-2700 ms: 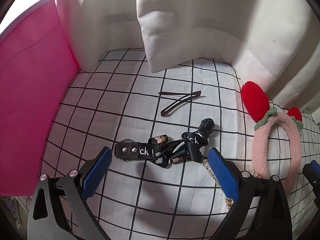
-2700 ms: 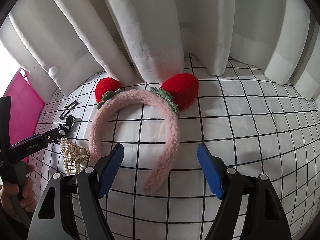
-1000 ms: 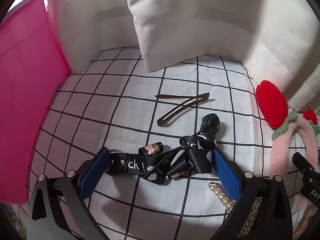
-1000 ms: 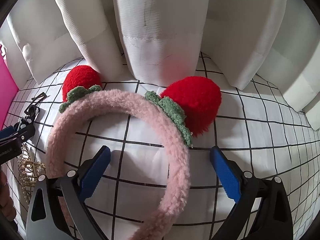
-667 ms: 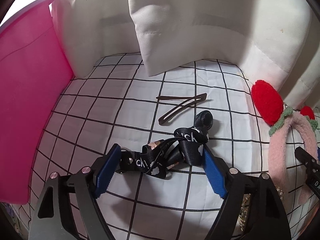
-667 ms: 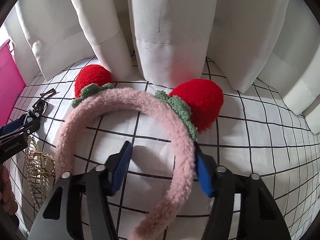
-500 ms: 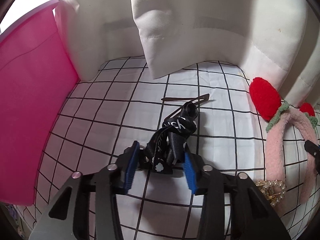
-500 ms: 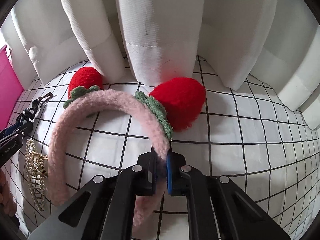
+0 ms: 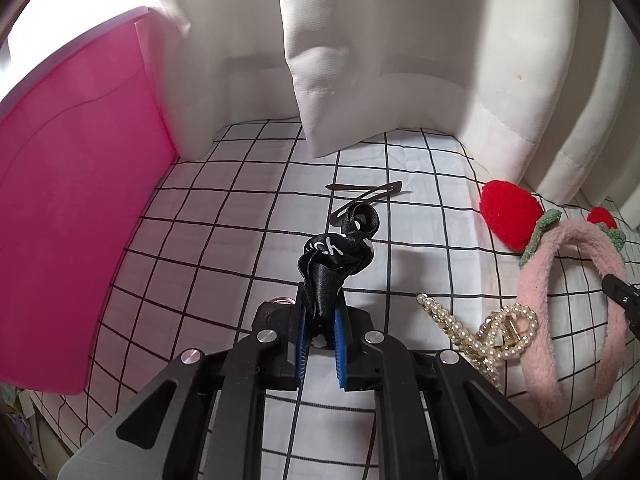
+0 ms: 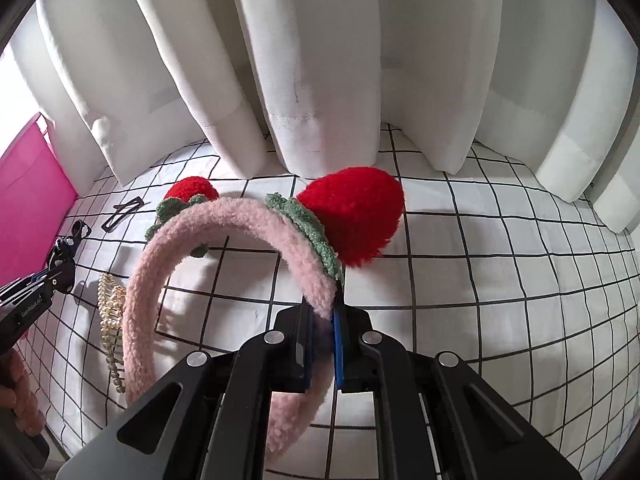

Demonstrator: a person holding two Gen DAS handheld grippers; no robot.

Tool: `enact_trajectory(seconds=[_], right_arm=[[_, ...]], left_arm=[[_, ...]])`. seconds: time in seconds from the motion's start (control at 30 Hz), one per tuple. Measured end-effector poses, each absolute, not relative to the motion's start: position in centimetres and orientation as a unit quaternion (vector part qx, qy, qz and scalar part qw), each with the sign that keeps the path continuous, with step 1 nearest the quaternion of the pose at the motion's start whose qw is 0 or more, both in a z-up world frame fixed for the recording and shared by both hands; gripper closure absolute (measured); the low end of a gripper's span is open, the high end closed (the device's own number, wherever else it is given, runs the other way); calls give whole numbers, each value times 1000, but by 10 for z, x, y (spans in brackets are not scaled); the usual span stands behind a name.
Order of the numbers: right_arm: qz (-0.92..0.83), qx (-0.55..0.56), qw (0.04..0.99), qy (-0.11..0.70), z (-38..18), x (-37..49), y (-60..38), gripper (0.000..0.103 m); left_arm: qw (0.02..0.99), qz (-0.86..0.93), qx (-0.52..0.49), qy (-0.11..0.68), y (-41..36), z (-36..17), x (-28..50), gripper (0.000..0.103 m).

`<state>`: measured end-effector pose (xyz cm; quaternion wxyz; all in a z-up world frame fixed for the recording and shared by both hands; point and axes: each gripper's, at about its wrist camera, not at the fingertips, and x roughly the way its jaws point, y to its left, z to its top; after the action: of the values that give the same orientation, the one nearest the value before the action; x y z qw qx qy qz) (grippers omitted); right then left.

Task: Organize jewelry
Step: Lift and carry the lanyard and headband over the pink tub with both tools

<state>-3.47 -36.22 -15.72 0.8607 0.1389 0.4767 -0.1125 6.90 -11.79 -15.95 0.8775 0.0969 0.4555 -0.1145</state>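
My left gripper [image 9: 320, 344] is shut on a black printed ribbon strap [image 9: 336, 252] and holds it bunched up above the checked cloth. My right gripper [image 10: 322, 344] is shut on a fluffy pink headband [image 10: 224, 224] with two red strawberry pompoms [image 10: 356, 208], raised off the cloth. The headband also shows at the right of the left wrist view [image 9: 568, 256]. A pearl hair clip [image 9: 480, 332] lies on the cloth between the two grippers. A thin dark hairpin [image 9: 368, 196] lies behind the strap.
A pink box wall [image 9: 72, 208] stands at the left. White curtains [image 10: 320, 72] hang along the back edge of the black-and-white checked cloth [image 10: 500, 260]. The left gripper's body [image 10: 36, 292] shows at the left of the right wrist view.
Both grippers closed from open: the left on the black strap, the right on the pink headband. Both things have since been lifted off the cloth.
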Motion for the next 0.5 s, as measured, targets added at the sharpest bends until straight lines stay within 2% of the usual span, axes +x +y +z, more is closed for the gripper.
enact_trajectory(seconds=[0.5], right_arm=[[-88, 125, 894, 422, -65, -62, -333, 95]], left_arm=[[894, -129, 58, 424, -75, -83, 27, 92]])
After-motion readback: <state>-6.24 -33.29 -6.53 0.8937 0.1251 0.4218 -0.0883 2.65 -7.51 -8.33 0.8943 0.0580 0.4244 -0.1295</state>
